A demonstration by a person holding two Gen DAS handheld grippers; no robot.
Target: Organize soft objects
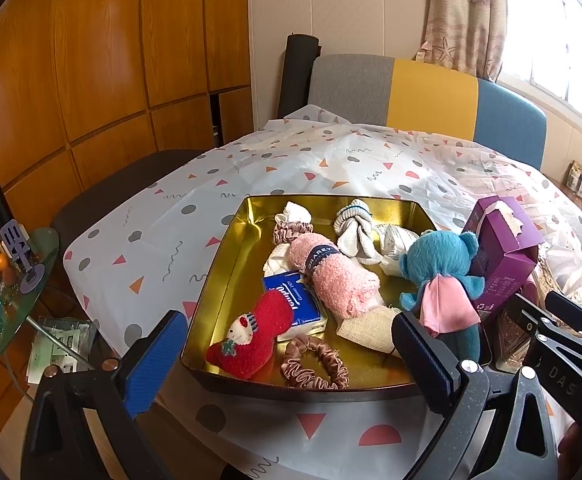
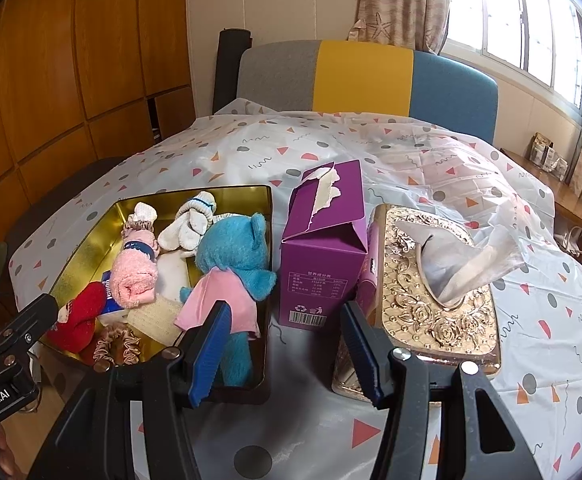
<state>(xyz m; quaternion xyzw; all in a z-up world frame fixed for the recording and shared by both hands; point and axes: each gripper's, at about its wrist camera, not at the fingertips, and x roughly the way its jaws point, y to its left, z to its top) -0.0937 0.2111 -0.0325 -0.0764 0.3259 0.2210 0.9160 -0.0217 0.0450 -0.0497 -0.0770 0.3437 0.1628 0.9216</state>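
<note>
A gold tin tray (image 1: pixel 227 276) (image 2: pixel 87 240) on the table holds a blue plush bear (image 1: pixel 441 276) (image 2: pixel 235 256) with a pink cloth, a rolled pink towel (image 1: pixel 339 280) (image 2: pixel 135 276), a red plush sock (image 1: pixel 251 336) (image 2: pixel 77 318), white socks (image 1: pixel 357 232) (image 2: pixel 189 224), a pink scrunchie (image 1: pixel 315 364) (image 2: pixel 117 346), a blue tissue pack (image 1: pixel 297 304) and a beige cloth (image 1: pixel 367 330). My left gripper (image 1: pixel 287 364) is open and empty over the tray's near edge. My right gripper (image 2: pixel 287 344) is open and empty, just in front of the purple box (image 2: pixel 325 240) (image 1: pixel 503 248), right of the bear.
An ornate gold tissue box (image 2: pixel 431 288) with a plastic bag stands right of the purple box. The table has a patterned white cloth (image 2: pixel 371 144). A colour-block chair (image 1: pixel 431 96) is behind. A glass side table (image 1: pixel 7 292) with clutter stands at left.
</note>
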